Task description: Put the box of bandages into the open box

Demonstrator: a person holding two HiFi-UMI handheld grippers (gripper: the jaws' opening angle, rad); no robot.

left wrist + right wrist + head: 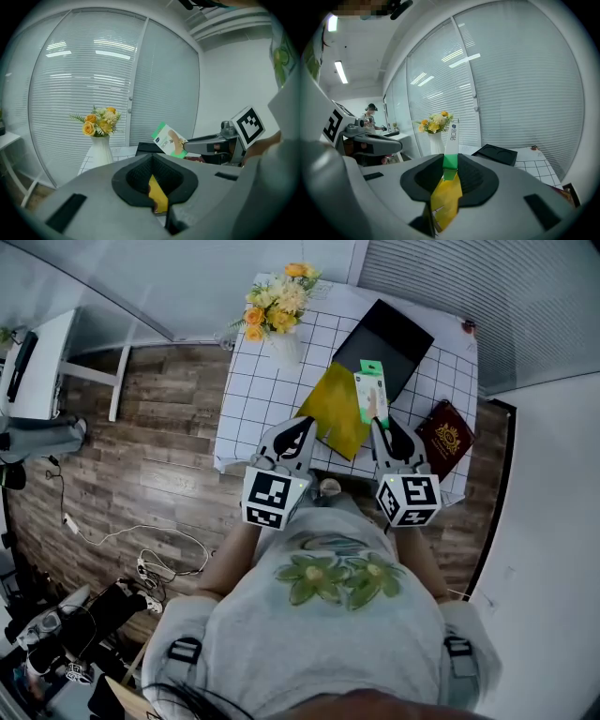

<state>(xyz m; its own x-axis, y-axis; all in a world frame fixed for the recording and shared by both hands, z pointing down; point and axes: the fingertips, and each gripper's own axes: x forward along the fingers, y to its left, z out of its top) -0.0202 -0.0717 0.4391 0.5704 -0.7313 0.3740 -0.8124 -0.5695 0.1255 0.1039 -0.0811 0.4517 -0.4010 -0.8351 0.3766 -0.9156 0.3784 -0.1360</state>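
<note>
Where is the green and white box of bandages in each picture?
Head view: the green-and-white cardboard bandage box is upper middle, at the tips of the right gripper.
Left gripper view: the box is just right of centre, showing its broad face.
Right gripper view: the box is dead centre, edge-on between the jaws.
Shared landmark: the white vase of yellow flowers, left of the box in every view.

Wood-plank floor point(159, 460) with loose cables point(167, 542), desk point(246, 404) under a white grid cloth, white side table point(42, 371) at left, slatted blinds point(79, 93) over the windows — ceiling strip light point(341, 71) lit.
</note>
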